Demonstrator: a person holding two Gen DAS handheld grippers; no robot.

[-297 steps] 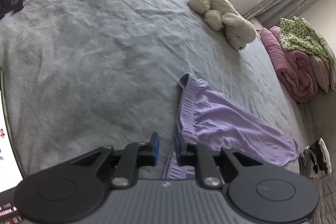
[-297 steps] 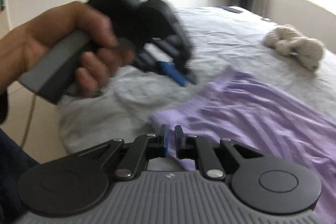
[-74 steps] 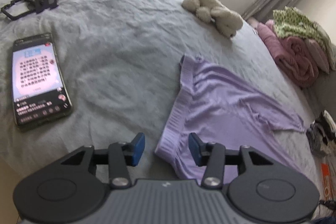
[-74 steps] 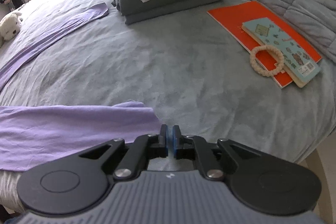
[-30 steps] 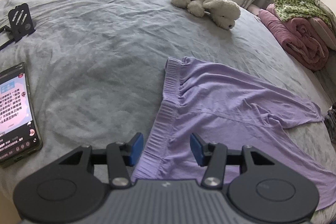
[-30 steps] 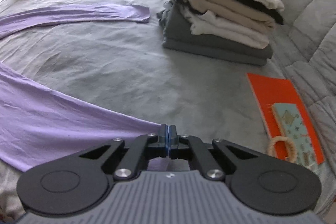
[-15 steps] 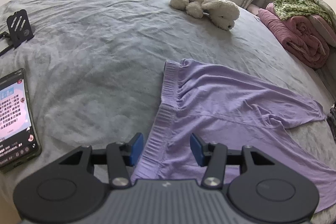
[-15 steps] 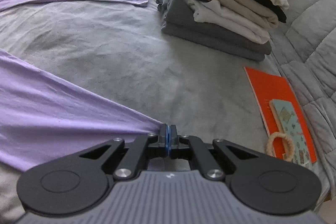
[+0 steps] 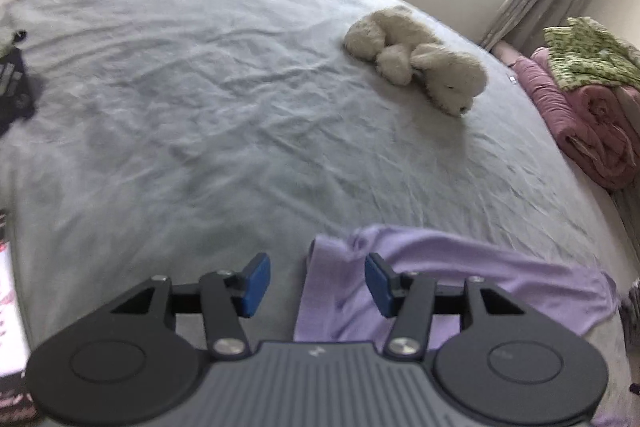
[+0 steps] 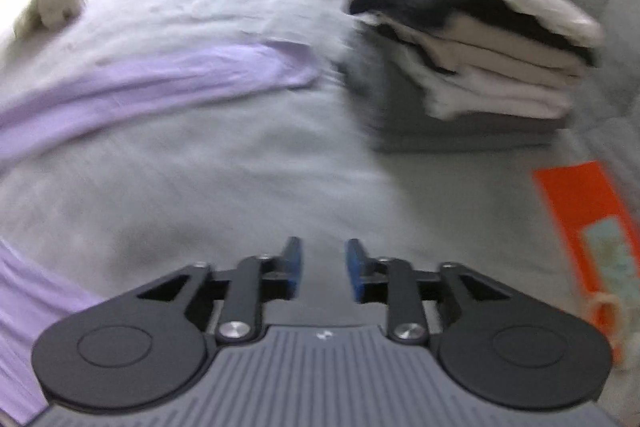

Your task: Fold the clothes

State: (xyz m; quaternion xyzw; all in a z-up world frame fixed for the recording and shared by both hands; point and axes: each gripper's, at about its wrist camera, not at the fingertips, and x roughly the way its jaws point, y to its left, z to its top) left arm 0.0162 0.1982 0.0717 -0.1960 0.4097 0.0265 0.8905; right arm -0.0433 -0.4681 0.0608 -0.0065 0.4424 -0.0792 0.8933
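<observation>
Purple trousers [image 9: 460,279] lie spread on the grey bed [image 9: 200,107]. Their ribbed waistband [image 9: 320,267] sits between the blue pads of my left gripper [image 9: 317,283], which stands open and is widening slightly; neither pad presses the cloth. In the blurred right wrist view, my right gripper [image 10: 322,269] is opening over bare grey sheet with nothing between its pads. One purple trouser leg [image 10: 160,83] stretches across the bed ahead of it, and the other leg [image 10: 24,327] lies at the lower left, apart from the fingers.
A stack of folded clothes [image 10: 480,67] sits ahead right of the right gripper, with an orange book [image 10: 580,203] at the right edge. A white plush toy [image 9: 420,63] and rolled pink bedding [image 9: 592,115] lie further back. A phone [image 9: 8,307] is at the left edge.
The right gripper has opened and let go of the trouser leg's hem, and has moved off it toward the folded stack. The left gripper has shifted, so the waistband's far corner now lies between its pads.
</observation>
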